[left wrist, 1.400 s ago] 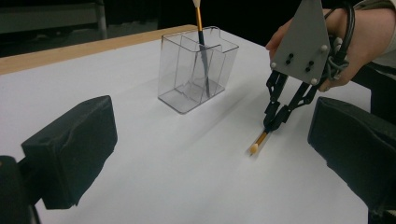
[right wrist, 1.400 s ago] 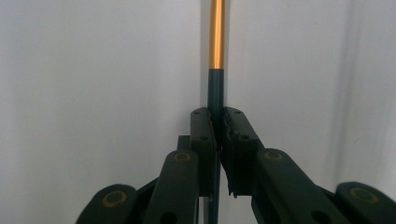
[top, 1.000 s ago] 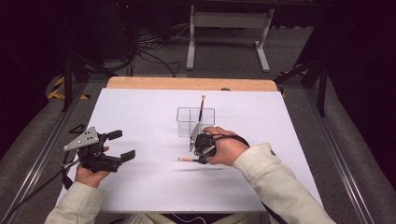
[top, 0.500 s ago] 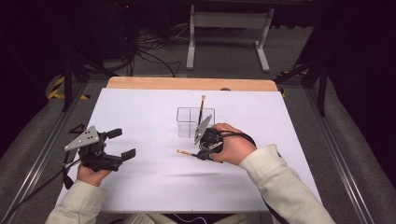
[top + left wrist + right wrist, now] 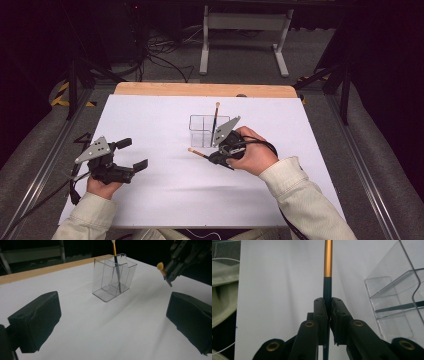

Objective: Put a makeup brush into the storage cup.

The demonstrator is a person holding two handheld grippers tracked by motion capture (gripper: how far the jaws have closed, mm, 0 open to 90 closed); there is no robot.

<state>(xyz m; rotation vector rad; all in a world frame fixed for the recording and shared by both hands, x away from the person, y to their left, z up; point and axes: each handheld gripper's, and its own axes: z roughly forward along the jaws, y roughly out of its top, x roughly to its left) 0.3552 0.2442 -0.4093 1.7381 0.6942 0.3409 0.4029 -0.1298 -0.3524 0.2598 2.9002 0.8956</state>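
The right tongs are clamped on a slim brush, black shaft with a gold band, held clear of the white table just at seven o'clock of the clear plastic holder. A second brush already stands upright in that holder. The step in hand looks like carrying the gripped brush to the holder. Next, the shaft likely needs tipping upright over an open compartment. The left tongs gape wide and empty at eight o'clock.
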